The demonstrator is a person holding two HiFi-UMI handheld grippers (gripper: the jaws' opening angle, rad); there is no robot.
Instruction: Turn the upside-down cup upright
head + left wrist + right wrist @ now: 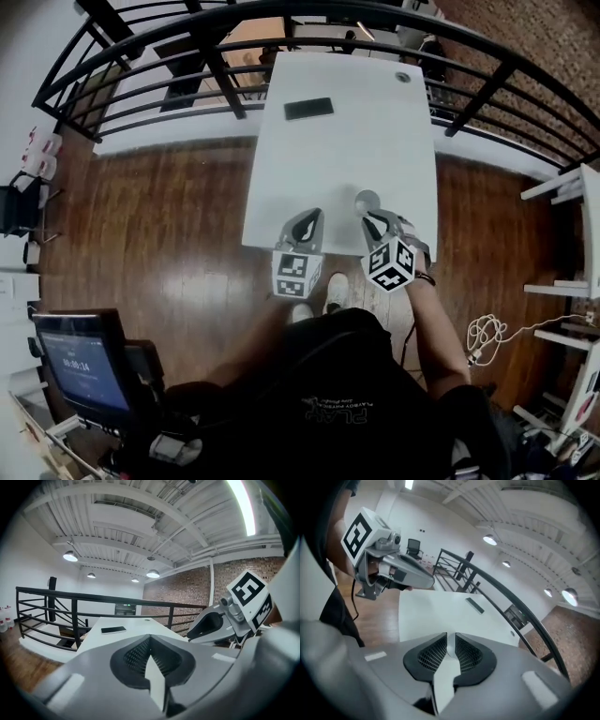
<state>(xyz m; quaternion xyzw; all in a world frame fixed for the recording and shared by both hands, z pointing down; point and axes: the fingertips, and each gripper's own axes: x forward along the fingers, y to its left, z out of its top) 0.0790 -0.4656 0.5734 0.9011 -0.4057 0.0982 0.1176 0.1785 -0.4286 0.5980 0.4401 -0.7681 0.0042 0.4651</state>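
Grey cup (pixel 367 200) clamped in right gripper (pixel 368 215), near table edge.

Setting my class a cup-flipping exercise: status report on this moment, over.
Left gripper shut, empty. Right gripper shut on grey cup over near end of white table; cup's orientation unclear. Phone far off, nothing in the way.

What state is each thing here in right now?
cup: gripped; which way up is unclear.
right gripper: shut on the cup.
left gripper: shut, empty.
phone: lying flat on the table, screen dark.
monitor: screen lit.
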